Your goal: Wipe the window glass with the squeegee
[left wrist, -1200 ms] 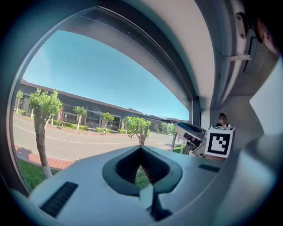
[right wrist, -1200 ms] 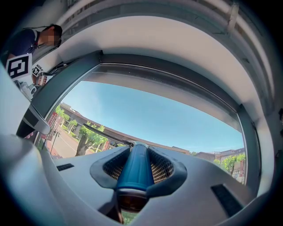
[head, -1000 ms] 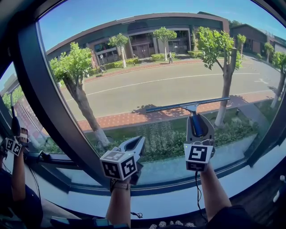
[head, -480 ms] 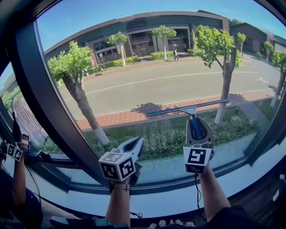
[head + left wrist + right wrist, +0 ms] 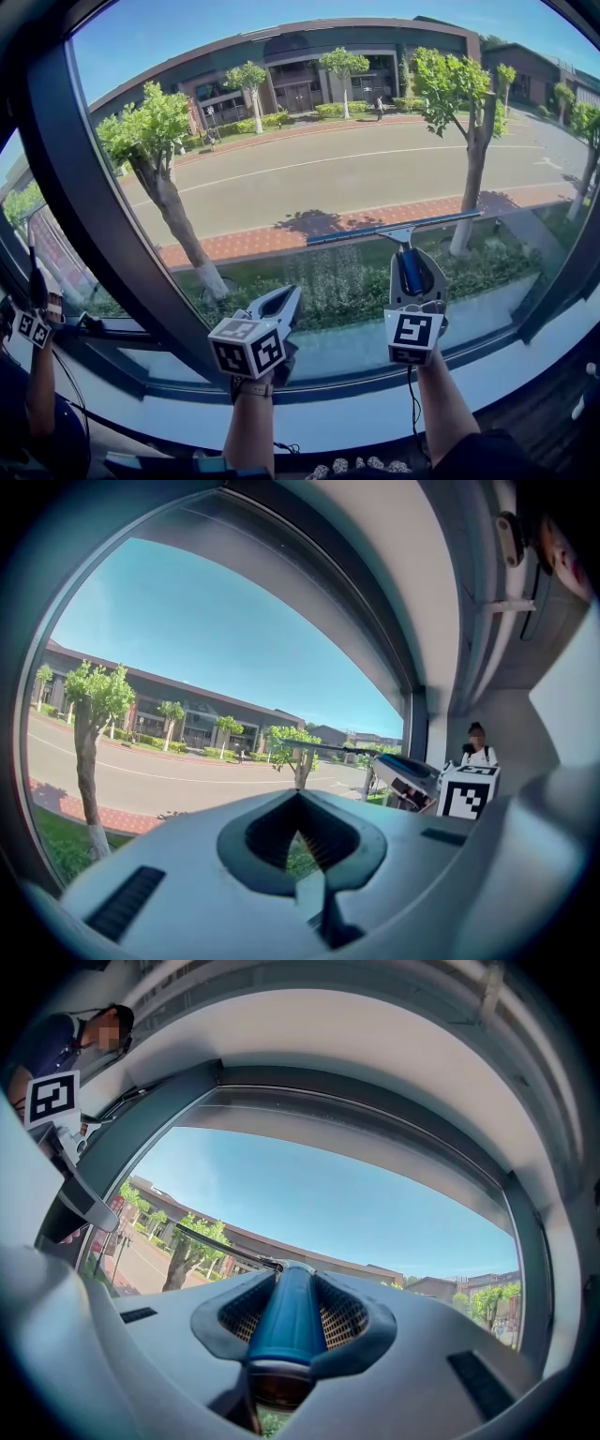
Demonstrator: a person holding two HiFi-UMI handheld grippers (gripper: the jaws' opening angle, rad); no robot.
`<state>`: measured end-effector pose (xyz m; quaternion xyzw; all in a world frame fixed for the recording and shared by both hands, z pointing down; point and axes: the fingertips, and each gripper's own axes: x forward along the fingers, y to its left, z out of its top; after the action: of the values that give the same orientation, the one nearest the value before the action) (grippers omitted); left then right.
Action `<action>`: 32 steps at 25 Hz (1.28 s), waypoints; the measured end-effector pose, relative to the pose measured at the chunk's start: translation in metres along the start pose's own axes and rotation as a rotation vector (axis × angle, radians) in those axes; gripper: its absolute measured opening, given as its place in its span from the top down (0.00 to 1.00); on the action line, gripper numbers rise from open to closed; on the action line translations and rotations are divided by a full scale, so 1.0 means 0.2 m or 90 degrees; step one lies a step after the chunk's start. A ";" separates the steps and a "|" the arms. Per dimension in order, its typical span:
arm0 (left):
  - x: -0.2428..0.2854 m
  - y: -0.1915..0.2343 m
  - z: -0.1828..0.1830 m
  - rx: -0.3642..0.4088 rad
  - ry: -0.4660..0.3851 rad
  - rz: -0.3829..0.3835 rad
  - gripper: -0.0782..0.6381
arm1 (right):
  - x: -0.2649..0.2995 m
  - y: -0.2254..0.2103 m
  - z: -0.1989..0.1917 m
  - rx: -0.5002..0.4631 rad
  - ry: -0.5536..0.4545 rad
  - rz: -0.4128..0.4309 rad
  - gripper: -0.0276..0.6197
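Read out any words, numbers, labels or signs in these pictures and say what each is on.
No readable text anywhere.
The marker cube on the left gripper: black-and-white squares only, no characters.
The marker cube on the right gripper: the same.
The squeegee handle: plain blue, no print showing.
The building across the road: any signs too small to read.

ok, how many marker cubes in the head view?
3. One cube on the left tool, one on the right tool that holds the squeegee, one at the far left edge, held by another person. Others could be hidden.
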<state>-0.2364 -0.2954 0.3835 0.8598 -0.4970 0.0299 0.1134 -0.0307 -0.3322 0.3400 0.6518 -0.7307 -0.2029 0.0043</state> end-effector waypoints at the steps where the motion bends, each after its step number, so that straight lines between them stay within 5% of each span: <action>1: 0.00 0.00 -0.02 -0.001 0.001 0.001 0.89 | -0.01 0.01 -0.02 -0.004 0.003 0.001 0.76; 32: 0.05 0.04 -0.09 -0.001 -0.004 -0.008 0.89 | -0.05 0.07 -0.18 0.006 0.052 0.003 0.76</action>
<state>-0.2370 -0.3045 0.4034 0.8630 -0.4917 0.0262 0.1131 -0.0326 -0.3319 0.3802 0.6580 -0.7323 -0.1727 0.0319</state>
